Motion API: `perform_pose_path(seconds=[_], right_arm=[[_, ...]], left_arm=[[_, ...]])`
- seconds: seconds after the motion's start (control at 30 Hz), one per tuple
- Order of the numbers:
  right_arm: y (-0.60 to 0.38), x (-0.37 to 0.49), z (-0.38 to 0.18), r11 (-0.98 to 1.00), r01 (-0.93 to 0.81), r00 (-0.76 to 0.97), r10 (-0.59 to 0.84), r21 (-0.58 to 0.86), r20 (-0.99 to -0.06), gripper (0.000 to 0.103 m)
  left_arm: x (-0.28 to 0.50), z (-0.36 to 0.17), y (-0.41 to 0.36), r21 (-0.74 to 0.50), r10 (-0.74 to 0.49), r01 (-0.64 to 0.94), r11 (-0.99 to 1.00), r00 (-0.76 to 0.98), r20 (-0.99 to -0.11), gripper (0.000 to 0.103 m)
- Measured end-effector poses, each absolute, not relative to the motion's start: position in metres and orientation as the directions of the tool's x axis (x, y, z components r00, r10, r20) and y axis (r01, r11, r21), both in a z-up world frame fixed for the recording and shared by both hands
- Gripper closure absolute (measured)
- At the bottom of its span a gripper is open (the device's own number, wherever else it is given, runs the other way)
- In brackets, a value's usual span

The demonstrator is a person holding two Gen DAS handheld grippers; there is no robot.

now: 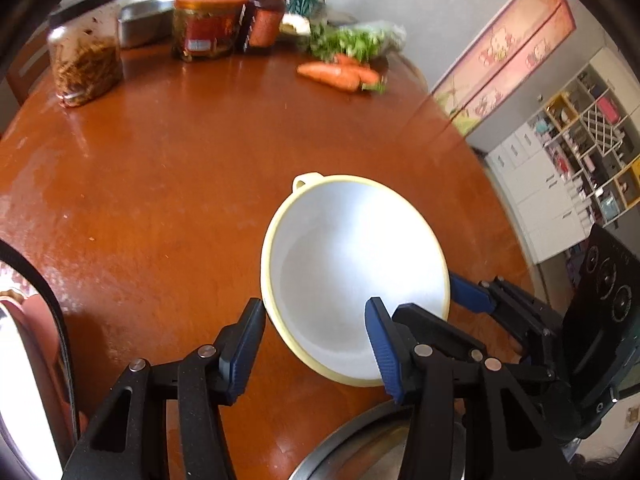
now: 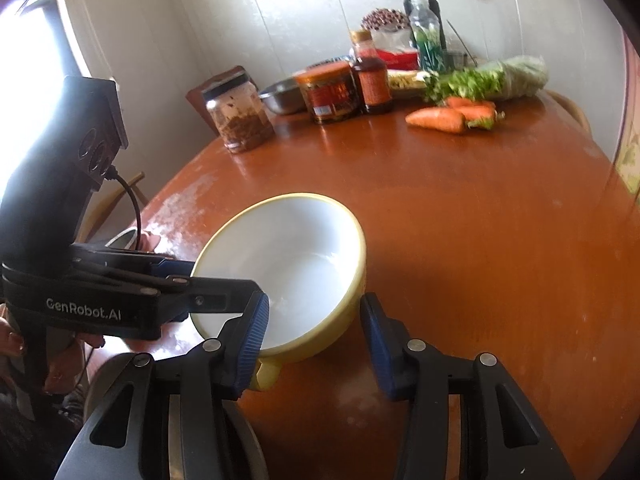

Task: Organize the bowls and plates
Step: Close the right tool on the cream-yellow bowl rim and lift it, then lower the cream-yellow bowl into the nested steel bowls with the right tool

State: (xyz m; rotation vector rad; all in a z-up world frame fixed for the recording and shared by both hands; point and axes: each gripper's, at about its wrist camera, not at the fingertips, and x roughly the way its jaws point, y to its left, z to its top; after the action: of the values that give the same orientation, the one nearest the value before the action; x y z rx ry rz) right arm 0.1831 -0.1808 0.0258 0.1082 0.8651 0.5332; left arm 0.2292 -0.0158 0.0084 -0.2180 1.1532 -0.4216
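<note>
A white bowl (image 1: 352,256) with a yellow rim and a small loop handle (image 1: 306,180) sits on the round brown table (image 1: 160,200). My left gripper (image 1: 315,305) straddles its near-left rim, one finger just outside and the other over the white inside, with a gap around the wall. My right gripper (image 2: 314,300) clasps the bowl (image 2: 288,248) beside its yellow handle (image 2: 268,376), one pad inside and one against the outer wall. One of its blue fingers (image 1: 470,294) shows at the bowl's right rim. A steel basin (image 1: 340,440) lies under both grippers at the table's near edge.
At the table's far side stand a glass jar (image 1: 86,60), a red-lidded jar (image 1: 206,28), a sauce bottle (image 1: 264,16) and a steel dish (image 1: 144,18). Carrots (image 1: 340,74) and leafy greens (image 1: 356,42) lie there too. A shelf unit (image 1: 580,140) stands beyond the table's right edge.
</note>
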Motion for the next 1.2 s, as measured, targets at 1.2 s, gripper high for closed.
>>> perform_pose_path(seconds=[1.2], right_arm=[[-0.167,0.08,0.087,0.822,-0.518,0.61,0.549,0.237,-0.572,0.053]], left_arm=[[0.11,0.077,-0.008,-0.261,-0.324,0.193,0.946,0.551,-0.769,0.052]])
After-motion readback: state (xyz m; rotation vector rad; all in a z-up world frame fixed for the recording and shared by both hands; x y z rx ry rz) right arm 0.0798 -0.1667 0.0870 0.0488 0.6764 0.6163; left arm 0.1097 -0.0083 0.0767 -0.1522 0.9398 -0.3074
